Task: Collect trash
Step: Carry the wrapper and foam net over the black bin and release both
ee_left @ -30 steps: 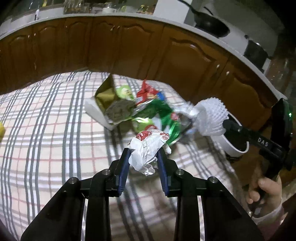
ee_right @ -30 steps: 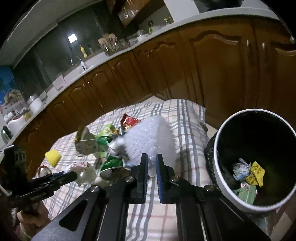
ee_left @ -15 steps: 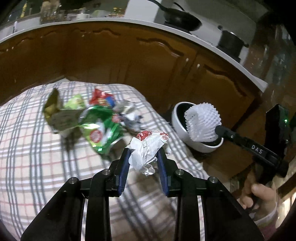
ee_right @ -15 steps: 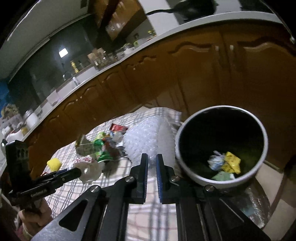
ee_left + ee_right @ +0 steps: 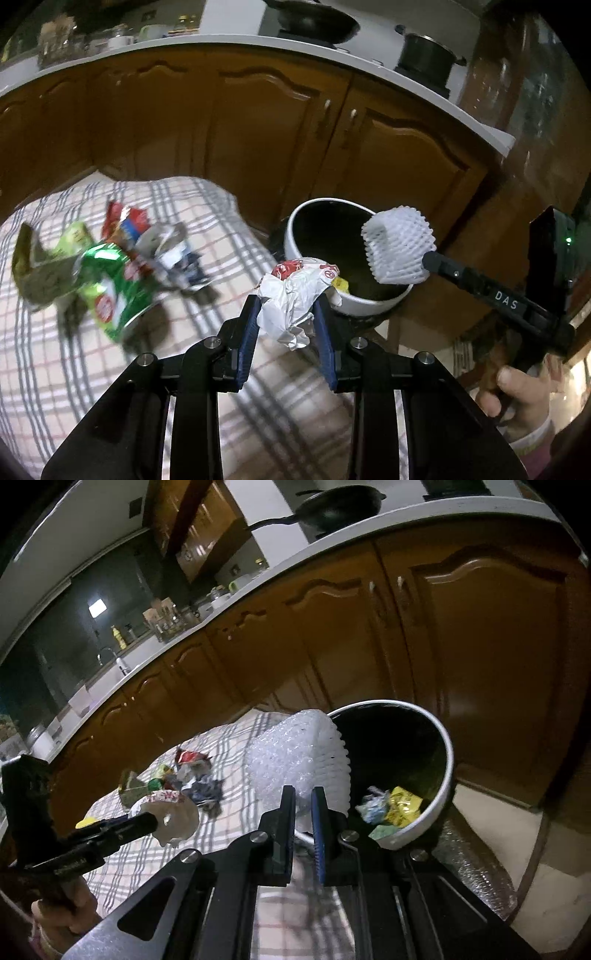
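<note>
My left gripper (image 5: 286,314) is shut on a crumpled white wrapper with red print (image 5: 291,299), held above the table's right edge beside the bin; it also shows in the right wrist view (image 5: 171,818). My right gripper (image 5: 303,801) is shut on a white foam fruit net (image 5: 299,760), held over the near rim of the white-rimmed black bin (image 5: 443,746). The left wrist view shows the net (image 5: 397,249) above the bin (image 5: 295,229). The bin holds yellow and pale wrappers (image 5: 395,806).
A pile of snack wrappers (image 5: 107,273) lies on the plaid tablecloth (image 5: 74,369) to the left. Brown kitchen cabinets (image 5: 258,129) stand behind the table and bin. A yellow object (image 5: 86,823) lies on the table at the far left.
Both grippers have swung right toward the bin. The foam net has moved from over the table to above the bin's rim, and the white wrapper is now beside the bin.
</note>
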Action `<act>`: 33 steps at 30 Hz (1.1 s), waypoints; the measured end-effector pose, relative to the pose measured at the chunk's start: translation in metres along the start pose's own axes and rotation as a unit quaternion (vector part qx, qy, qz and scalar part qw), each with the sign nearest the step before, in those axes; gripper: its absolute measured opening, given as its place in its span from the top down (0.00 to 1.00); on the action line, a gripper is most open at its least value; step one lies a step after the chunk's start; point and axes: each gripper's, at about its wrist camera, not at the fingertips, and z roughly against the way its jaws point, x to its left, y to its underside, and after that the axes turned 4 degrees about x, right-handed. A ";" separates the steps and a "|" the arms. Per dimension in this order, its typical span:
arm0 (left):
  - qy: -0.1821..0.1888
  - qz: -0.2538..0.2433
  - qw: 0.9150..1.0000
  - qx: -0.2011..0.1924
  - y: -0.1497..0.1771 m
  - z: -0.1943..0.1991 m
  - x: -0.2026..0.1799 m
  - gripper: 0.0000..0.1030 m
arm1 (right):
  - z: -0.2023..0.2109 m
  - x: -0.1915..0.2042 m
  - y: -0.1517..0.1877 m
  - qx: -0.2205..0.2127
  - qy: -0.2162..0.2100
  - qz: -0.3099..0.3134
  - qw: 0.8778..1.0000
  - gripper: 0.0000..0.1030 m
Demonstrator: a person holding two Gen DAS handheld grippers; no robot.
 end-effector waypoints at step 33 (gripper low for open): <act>0.001 -0.041 0.998 0.039 -0.054 -0.097 -0.062 0.48 | -0.031 -0.065 -0.023 0.011 0.030 -0.047 0.998 0.68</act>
